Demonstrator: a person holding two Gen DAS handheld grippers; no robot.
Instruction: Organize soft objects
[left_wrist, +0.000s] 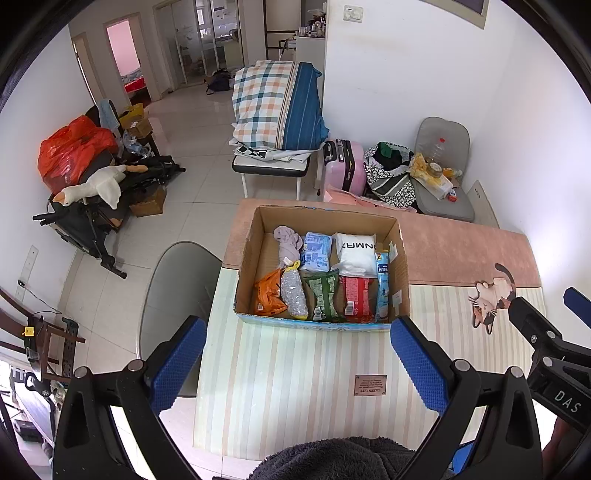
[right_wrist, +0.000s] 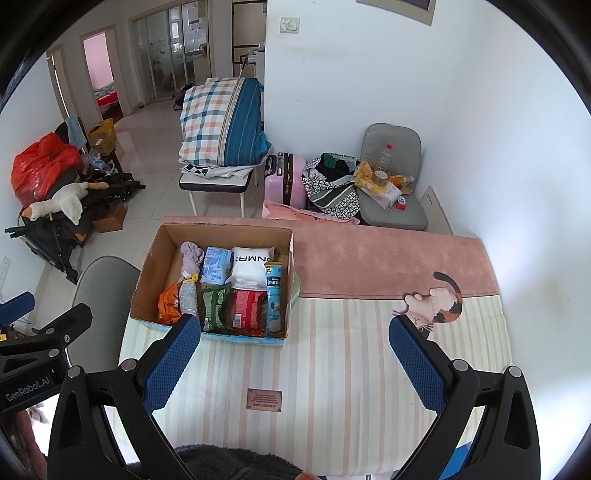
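Looked nearly done: cardboard box (left_wrist: 400, 258) at 12 o'clock held rows of soft packs (left_wrist: 325, 275); table mat (left_wrist: 295, 369) bare. Left gripper (left_wrist: 295, 363) and right gripper (right_wrist: 295, 363) both wide, empty.

Box (left_wrist: 251, 258): matt brown cardboard. Snack packets (left_wrist: 356, 299): glossy plastic. Rolled cloth (left_wrist: 288, 243): soft lilac fabric. Table mat (left_wrist: 295, 376): smooth, striped. Gripper pads (left_wrist: 177, 365): blue, dimpled rubber.

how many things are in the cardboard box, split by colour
In the cardboard box:
Lilac cloth: 1
Light blue packs: 2, the flat pack and the tall pouch
White bag: 1
Orange packet: 1
Clear silvery bag: 1
Green packet: 1
Red packet: 1
Total: 8
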